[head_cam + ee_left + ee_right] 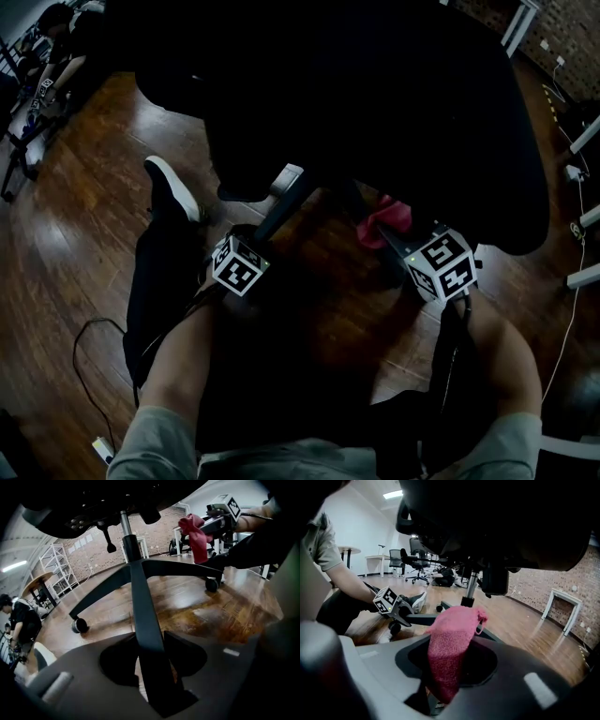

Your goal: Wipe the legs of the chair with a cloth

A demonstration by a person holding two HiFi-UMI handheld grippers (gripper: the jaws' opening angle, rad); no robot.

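The left gripper [150, 641] is partly closed, and its two fingertips bear on either side of a chair leg [140, 602], a smooth black bar that widens toward the camera and runs from the hub straight through the jaws. The right gripper [447, 665] is closed on the cloth [454, 630], a pink-red, coarse-knit fabric bunched into a rounded wad that stands out past the jaws, with a small loop at its tip. The cloth is held below the dark seat [375, 94], near the metal centre column [125, 527] and just above a second leg [183, 569]; contact with that leg cannot be confirmed. The black legs spread from the column in a star pattern, and each ends in a caster [78, 625]. The chair stands on a glossy brown wooden floor [220, 616].
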